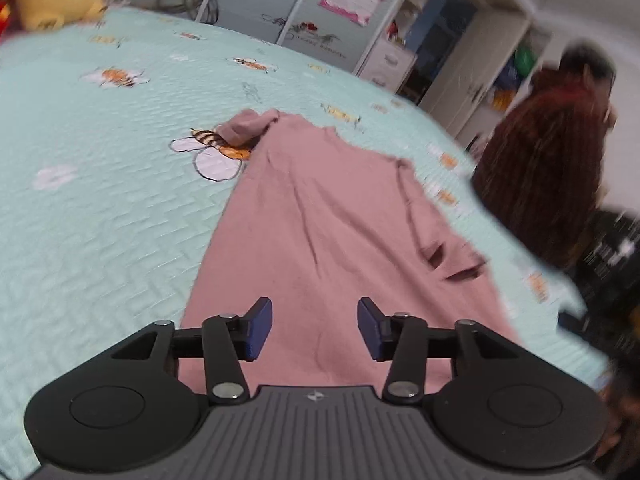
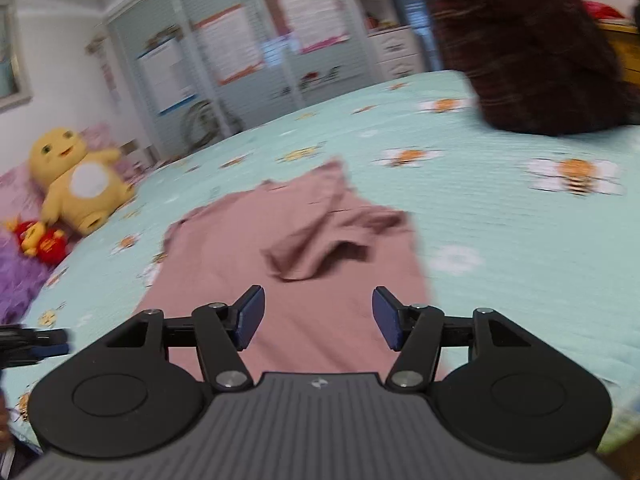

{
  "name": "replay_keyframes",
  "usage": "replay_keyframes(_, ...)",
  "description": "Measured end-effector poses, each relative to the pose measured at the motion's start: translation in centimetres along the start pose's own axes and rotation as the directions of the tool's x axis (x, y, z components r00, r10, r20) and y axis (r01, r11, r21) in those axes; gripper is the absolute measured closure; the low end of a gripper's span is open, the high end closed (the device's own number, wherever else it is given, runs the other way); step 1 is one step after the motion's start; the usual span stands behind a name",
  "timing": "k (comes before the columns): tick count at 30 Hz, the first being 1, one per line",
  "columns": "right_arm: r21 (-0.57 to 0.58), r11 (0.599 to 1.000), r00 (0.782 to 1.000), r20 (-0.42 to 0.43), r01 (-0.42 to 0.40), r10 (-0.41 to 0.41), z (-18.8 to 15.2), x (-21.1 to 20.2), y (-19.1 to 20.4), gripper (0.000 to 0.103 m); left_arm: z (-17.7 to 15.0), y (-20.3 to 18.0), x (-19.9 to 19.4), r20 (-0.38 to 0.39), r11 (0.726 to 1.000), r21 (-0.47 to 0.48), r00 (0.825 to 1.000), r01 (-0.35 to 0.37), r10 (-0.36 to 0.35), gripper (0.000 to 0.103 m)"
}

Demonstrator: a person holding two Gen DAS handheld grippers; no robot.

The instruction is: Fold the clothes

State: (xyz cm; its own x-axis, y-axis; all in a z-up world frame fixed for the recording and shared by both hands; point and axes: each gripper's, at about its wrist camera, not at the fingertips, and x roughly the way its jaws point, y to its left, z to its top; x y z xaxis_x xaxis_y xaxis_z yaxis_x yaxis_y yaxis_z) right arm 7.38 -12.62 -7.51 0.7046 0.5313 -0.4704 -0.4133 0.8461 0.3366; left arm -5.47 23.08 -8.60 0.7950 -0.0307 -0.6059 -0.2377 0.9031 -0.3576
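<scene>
A pink garment (image 1: 320, 224) lies spread on the mint bee-print bedspread (image 1: 100, 200). One sleeve lies folded in over the body, toward the right side. My left gripper (image 1: 315, 328) is open and empty, above the garment's near end. In the right wrist view the same garment (image 2: 248, 264) lies ahead, its folded sleeve (image 2: 328, 236) bunched on top. My right gripper (image 2: 318, 318) is open and empty, above the garment's near edge. The tip of the left gripper shows at the left edge of the right wrist view (image 2: 36, 346).
A yellow plush toy (image 2: 76, 180) and a small red toy (image 2: 42, 240) sit at the head of the bed beside a purple cover (image 2: 18, 280). A person with dark reddish hair (image 1: 552, 168) is at the bed's far side. Wardrobe doors (image 2: 224, 52) stand behind.
</scene>
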Motion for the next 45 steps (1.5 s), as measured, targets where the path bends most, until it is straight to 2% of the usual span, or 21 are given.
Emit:
replay_keyframes(3, -0.054, 0.998, 0.999, -0.031, -0.015, 0.013, 0.8, 4.5, 3.0, 0.036, -1.4, -1.4, 2.8, -0.007, 0.994, 0.097, 0.999, -0.045, 0.046, 0.049)
replay_keyframes(6, -0.080, 0.996, 0.997, -0.070, -0.028, 0.023, 1.6, 9.8, 4.9, 0.036, -3.1, -1.7, 4.8, -0.013, 0.985, 0.150, 0.996, -0.084, 0.087, 0.049)
replay_keyframes(12, -0.240, 0.967, 0.983, -0.141, 0.082, -0.119, 1.5, 18.8, 6.3, 0.037, -5.2, -2.2, 5.4, 0.052, 0.968, 0.226, 0.994, -0.107, 0.098, 0.049)
replay_keyframes(13, -0.251, 0.964, 0.979, -0.159, 0.084, -0.126, 1.6, 19.5, 5.7, 0.055, -5.5, -2.3, 5.5, 0.061, 0.965, 0.239, 0.993, -0.108, 0.096, 0.048)
replay_keyframes(15, -0.248, 0.966, 0.971, -0.204, 0.069, -0.122, 2.1, 20.1, 3.9, 0.100, -6.0, -2.2, 5.7, 0.072, 0.960, 0.258, 0.993, -0.106, 0.090, 0.046)
replay_keyframes(16, -0.234, 0.970, 0.971, -0.210, 0.066, -0.117, 2.7, 20.1, 2.9, 0.103, -6.2, -2.2, 5.8, 0.077, 0.958, 0.267, 0.993, -0.105, 0.088, 0.044)
replay_keyframes(19, -0.179, 0.980, 0.981, -0.153, 0.090, -0.119, 5.5, 18.7, -0.7, 0.103, -6.7, -2.1, 6.2, 0.089, 0.952, 0.287, 0.993, -0.101, 0.079, 0.041)
replay_keyframes(22, -0.132, 0.975, 0.981, -0.050, 0.178, -0.186, 9.8, 17.5, -5.3, 0.103, -6.6, -2.0, 6.5, 0.089, 0.955, 0.282, 0.993, -0.096, 0.073, 0.035)
replay_keyframes(24, -0.101, 0.957, 0.962, 0.035, 0.272, -0.270, 13.2, 16.6, -8.4, 0.103, -6.6, -2.1, 6.7, 0.089, 0.952, 0.289, 0.993, -0.101, 0.079, 0.034)
replay_keyframes(27, 0.037, 0.930, 0.919, 0.142, 0.366, -0.368, 17.2, 14.8, -13.3, 0.103, -6.6, -2.1, 7.0, 0.089, 0.949, 0.296, 0.992, -0.108, 0.085, 0.031)
replay_keyframes(28, 0.073, 0.935, 0.924, 0.142, 0.348, -0.355, 17.4, 14.3, -14.4, 0.101, -6.6, -2.1, 7.1, 0.089, 0.948, 0.298, 0.992, -0.110, 0.087, 0.030)
replay_keyframes(30, 0.122, 0.952, 0.948, 0.122, 0.279, -0.294, 16.8, 13.8, -15.9, 0.095, -6.6, -2.1, 7.3, 0.087, 0.945, 0.305, 0.992, -0.115, 0.093, 0.029)
replay_keyframes(32, 0.167, 0.959, 0.963, 0.100, 0.230, -0.249, 15.6, 13.5, -17.2, 0.066, -6.7, -2.3, 7.4, 0.088, 0.941, 0.316, 0.991, -0.123, 0.100, 0.028)
replay_keyframes(33, 0.180, 0.956, 0.964, 0.083, 0.234, -0.251, 14.4, 13.7, -17.6, 0.041, -6.7, -2.4, 7.5, 0.088, 0.939, 0.320, 0.991, -0.127, 0.104, 0.028)
replay_keyframes(34, 0.193, 0.952, 0.965, 0.066, 0.237, -0.254, 13.1, 14.0, -18.1, 0.037, -6.7, -2.5, 7.5, 0.088, 0.937, 0.323, 0.990, -0.131, 0.108, 0.028)
replay_keyframes(38, 0.324, 0.922, 0.976, -0.028, 0.213, -0.216, 8.8, 15.5, -19.9, 0.037, -6.9, -2.7, 7.6, 0.091, 0.930, 0.336, 0.988, -0.147, 0.123, 0.027)
replay_keyframes(42, 0.496, 0.861, 0.992, -0.014, 0.116, -0.125, 6.7, 16.8, -21.4, 0.038, -7.1, -2.9, 7.7, 0.095, 0.926, 0.344, 0.986, -0.158, 0.133, 0.027)
replay_keyframes(44, 0.537, 0.839, 0.994, 0.003, 0.088, -0.106, 6.6, 17.6, -22.1, 0.053, -7.1, -2.9, 7.6, 0.097, 0.924, 0.346, 0.986, -0.163, 0.137, 0.026)
replay_keyframes(45, 0.551, 0.830, 0.995, -0.006, 0.085, -0.099, 6.7, 18.1, -22.5, 0.075, -7.2, -3.0, 7.6, 0.098, 0.923, 0.348, 0.985, -0.166, 0.140, 0.026)
